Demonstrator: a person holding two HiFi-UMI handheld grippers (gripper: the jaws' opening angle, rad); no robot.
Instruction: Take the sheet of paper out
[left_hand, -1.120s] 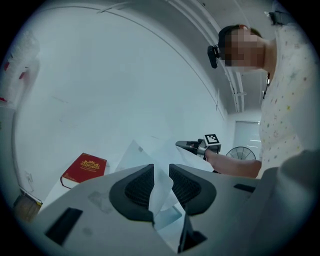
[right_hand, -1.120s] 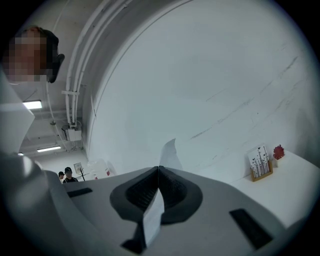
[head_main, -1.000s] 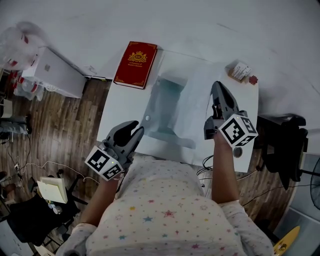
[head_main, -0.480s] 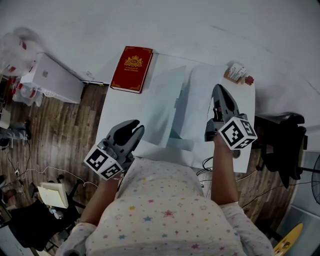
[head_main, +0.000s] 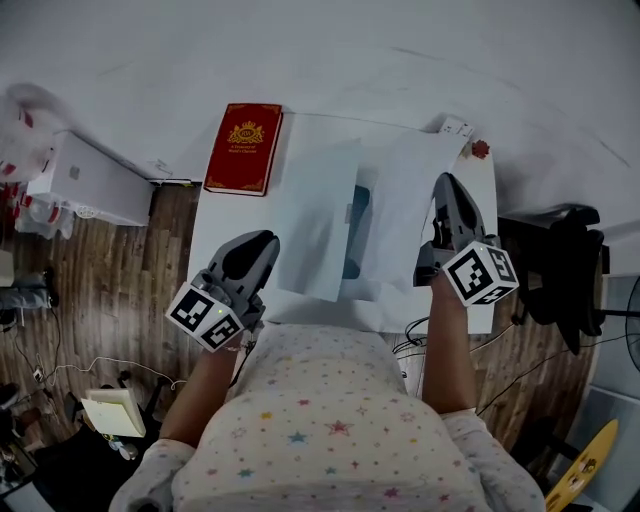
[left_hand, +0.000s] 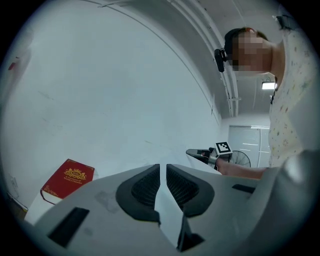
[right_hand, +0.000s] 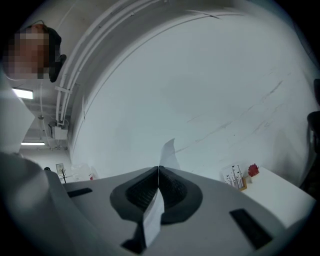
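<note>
Over the white table (head_main: 228, 215) a pale bluish sheet (head_main: 318, 215) hangs beside a wider white sheet (head_main: 405, 205), with a dark teal patch (head_main: 354, 232) showing between them. My left gripper (head_main: 263, 241) is at the pale sheet's left edge. In the left gripper view its jaws (left_hand: 163, 168) have just been closing and pinch a thin white sheet (left_hand: 169, 215) seen edge-on. My right gripper (head_main: 447, 182) is at the white sheet's right edge, and its jaws (right_hand: 159, 171) are shut on a paper edge (right_hand: 168, 154) that sticks up past them.
A red book (head_main: 243, 148) (left_hand: 66, 180) lies at the table's far left corner. A small card stand (head_main: 456, 127) (right_hand: 235, 178) with a red ornament (head_main: 481, 149) sits at the far right corner. Left of the table stands a white box (head_main: 90, 178), right of it a black chair (head_main: 558, 250).
The bundle that lay bunched in the middle has spread into two flat sheets side by side. The pale sheet has slid left, away from the white one.
</note>
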